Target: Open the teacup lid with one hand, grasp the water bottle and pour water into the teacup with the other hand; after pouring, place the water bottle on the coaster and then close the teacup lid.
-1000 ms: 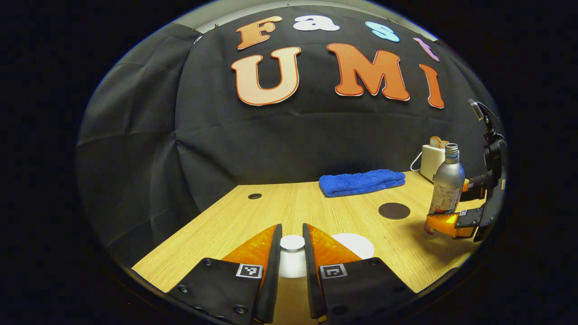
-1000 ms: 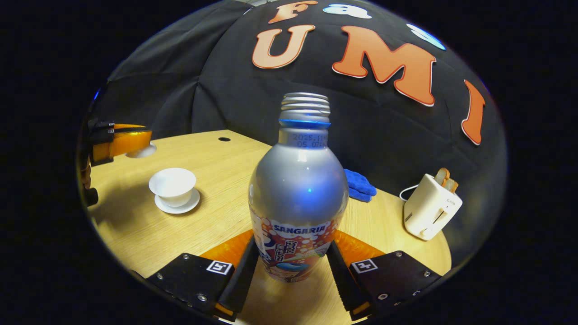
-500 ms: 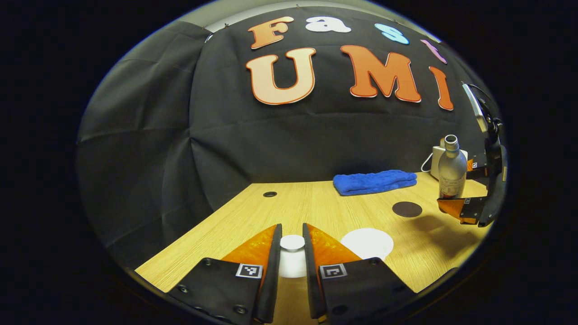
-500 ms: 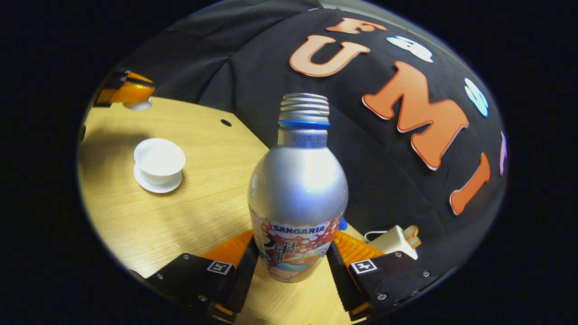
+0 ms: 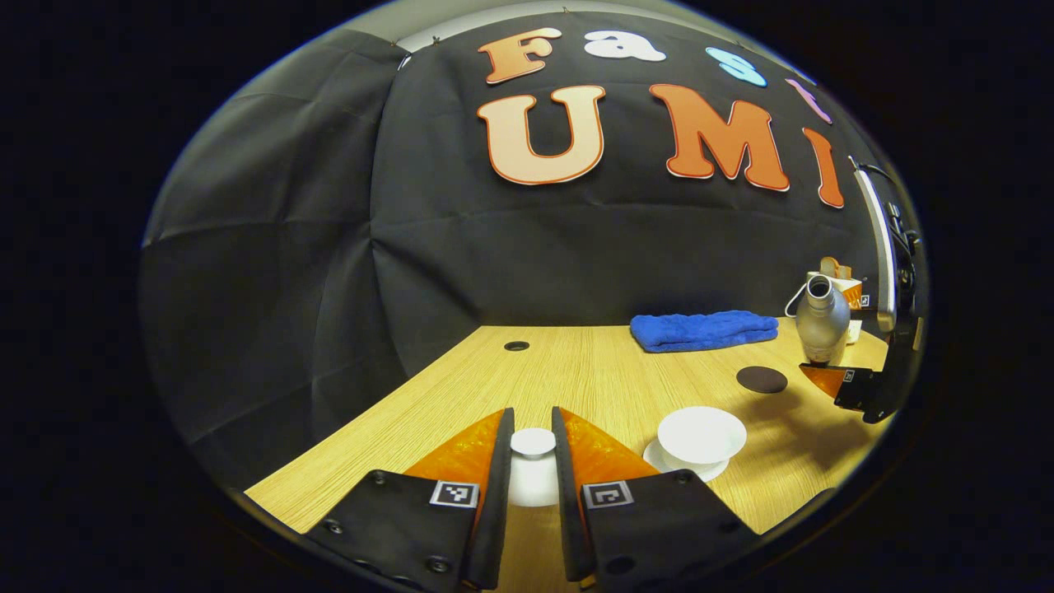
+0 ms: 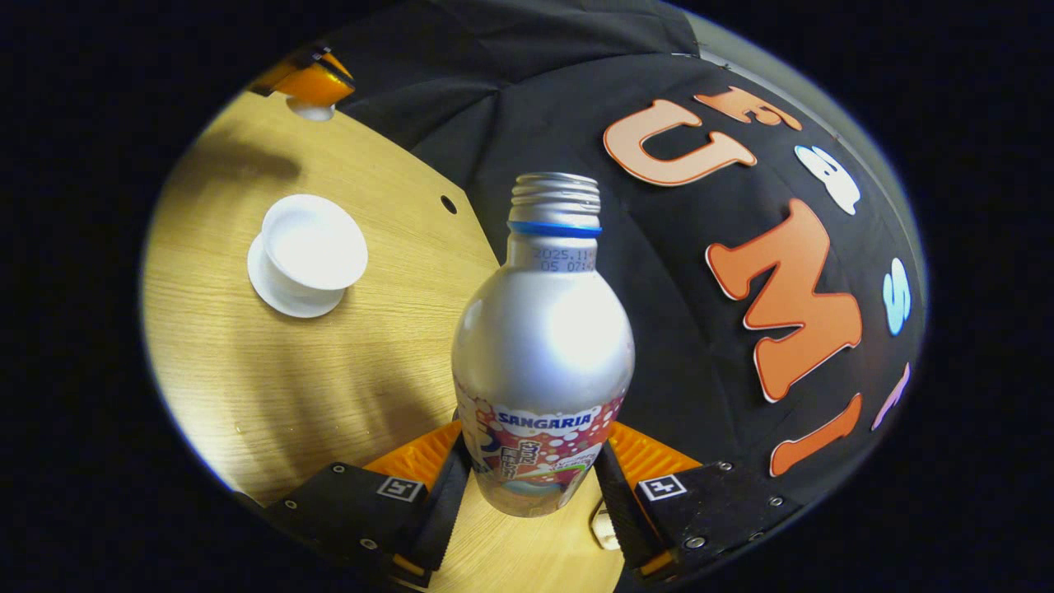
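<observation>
Silver metal catches the light on the water bottle [image 6: 543, 346], which the right gripper [image 6: 533, 486] has clamped low on its printed label, both fingers pressing the sides so the open threaded mouth stays clear for pouring. From the left gripper view the bottle [image 5: 821, 323] hangs in the air over the far right of the wooden table [image 5: 576, 379], its neck leaning toward the teacup [image 5: 701, 434] with the dark opening of the mouth turned this way; its long axis is tilted off upright, though nowhere near level, so I would judge the pour has not begun and the mouth is not yet over the cup. The white teacup sits open on its saucer [image 5: 659, 453], near the middle front of the table, and in the right gripper view it [image 6: 314, 244] lies well off to the side of the bottle, with bare wood between them. The left gripper [image 5: 533, 461] is closed on the knob of the white lid [image 5: 533, 443], holding it lifted and off to the left of the cup, presumably to keep it out of the bottle's path and ready to go back on. A round dark coaster [image 5: 761, 379] waits on the table between the cup and the bottle, apart from both, the likely landing spot afterwards. Behind it lie a folded blue towel [image 5: 704, 329] and a small white toaster [image 5: 840, 284].
</observation>
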`<act>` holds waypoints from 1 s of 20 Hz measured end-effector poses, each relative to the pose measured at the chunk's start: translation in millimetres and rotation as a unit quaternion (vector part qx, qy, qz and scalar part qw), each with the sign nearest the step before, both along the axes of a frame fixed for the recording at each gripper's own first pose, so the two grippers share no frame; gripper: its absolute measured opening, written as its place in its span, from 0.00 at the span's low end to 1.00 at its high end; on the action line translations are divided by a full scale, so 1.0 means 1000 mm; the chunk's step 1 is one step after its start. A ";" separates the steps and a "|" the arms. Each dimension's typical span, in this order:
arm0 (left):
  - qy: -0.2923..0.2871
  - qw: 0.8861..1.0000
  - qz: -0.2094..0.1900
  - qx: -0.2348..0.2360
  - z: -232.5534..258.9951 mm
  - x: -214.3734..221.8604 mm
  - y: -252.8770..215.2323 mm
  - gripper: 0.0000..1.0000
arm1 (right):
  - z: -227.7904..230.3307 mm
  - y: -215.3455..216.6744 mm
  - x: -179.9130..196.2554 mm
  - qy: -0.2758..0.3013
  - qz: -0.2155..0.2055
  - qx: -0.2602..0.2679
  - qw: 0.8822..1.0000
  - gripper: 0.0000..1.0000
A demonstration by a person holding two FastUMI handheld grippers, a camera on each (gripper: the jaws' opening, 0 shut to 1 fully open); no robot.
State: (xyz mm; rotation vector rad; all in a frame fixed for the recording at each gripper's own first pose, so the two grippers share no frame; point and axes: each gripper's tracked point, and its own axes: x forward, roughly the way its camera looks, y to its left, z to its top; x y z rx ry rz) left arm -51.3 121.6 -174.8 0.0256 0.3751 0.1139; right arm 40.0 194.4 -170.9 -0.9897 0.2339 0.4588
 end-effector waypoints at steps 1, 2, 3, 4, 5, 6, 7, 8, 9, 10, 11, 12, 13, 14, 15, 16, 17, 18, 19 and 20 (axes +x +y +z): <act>0.001 1.000 0.001 -0.001 -0.002 0.000 0.002 0.32 | -0.001 0.002 -0.001 -0.006 0.005 -0.010 1.000 0.80; 0.002 1.000 0.003 -0.002 -0.003 -0.001 0.003 0.32 | -0.001 0.006 -0.002 -0.012 0.011 -0.018 1.000 0.80; 0.003 1.000 0.004 -0.003 -0.003 -0.002 0.006 0.32 | -0.001 0.008 -0.002 -0.016 0.017 -0.026 0.999 0.80; 0.003 1.000 0.005 -0.004 -0.003 -0.002 0.007 0.32 | 0.001 0.012 -0.002 -0.020 0.023 -0.034 0.999 0.80; 0.004 1.000 0.006 -0.004 -0.005 -0.002 0.009 0.32 | 0.002 0.016 0.001 -0.026 0.030 -0.042 0.998 0.80; 0.005 1.000 0.010 -0.005 -0.006 -0.003 0.011 0.32 | 0.004 0.019 0.002 -0.033 0.036 -0.052 0.997 0.80; 0.005 1.000 0.011 -0.006 -0.005 -0.004 0.015 0.32 | 0.004 0.019 0.002 -0.043 0.041 -0.064 0.996 0.80; 0.004 1.000 0.014 -0.007 -0.005 -0.004 0.018 0.32 | 0.006 0.019 0.002 -0.054 0.045 -0.079 0.994 0.80; 0.003 1.000 0.016 -0.009 -0.004 -0.007 0.020 0.32 | 0.008 0.018 0.002 -0.066 0.049 -0.092 0.992 0.80; 0.003 1.000 0.018 -0.010 -0.005 -0.007 0.023 0.32 | 0.008 0.015 0.003 -0.074 0.052 -0.104 0.990 0.80; 0.001 1.000 0.020 -0.011 -0.005 -0.008 0.026 0.32 | 0.008 0.016 0.005 -0.079 0.055 -0.112 0.989 0.80; 0.001 1.000 0.022 -0.012 -0.004 -0.008 0.029 0.32 | 0.009 0.017 0.005 -0.083 0.058 -0.118 0.988 0.80; 0.002 1.000 0.024 -0.011 -0.006 -0.009 0.031 0.32 | 0.008 0.018 0.005 -0.085 0.061 -0.127 0.986 0.80; 0.006 1.000 0.024 -0.012 -0.008 -0.009 0.031 0.32 | 0.010 0.017 0.006 -0.091 0.065 -0.137 0.984 0.80; 0.007 1.000 0.024 -0.013 -0.009 -0.009 0.031 0.32 | 0.011 0.017 0.006 -0.098 0.069 -0.152 0.981 0.80; 0.006 1.000 0.023 -0.014 -0.008 -0.009 0.031 0.32 | 0.011 0.018 0.006 -0.105 0.074 -0.167 0.978 0.80; 0.004 1.000 0.024 -0.014 -0.007 -0.009 0.032 0.32 | 0.013 0.019 0.007 -0.113 0.079 -0.182 0.974 0.80; 0.002 1.000 0.024 -0.014 -0.006 -0.010 0.032 0.32 | 0.014 0.019 0.006 -0.119 0.083 -0.197 0.970 0.80; 0.001 1.000 0.027 -0.014 -0.007 -0.010 0.034 0.32 | 0.016 0.021 0.005 -0.125 0.087 -0.209 0.966 0.80; 0.000 0.999 0.027 -0.017 -0.007 -0.010 0.033 0.32 | 0.016 0.021 0.005 -0.128 0.092 -0.220 0.963 0.80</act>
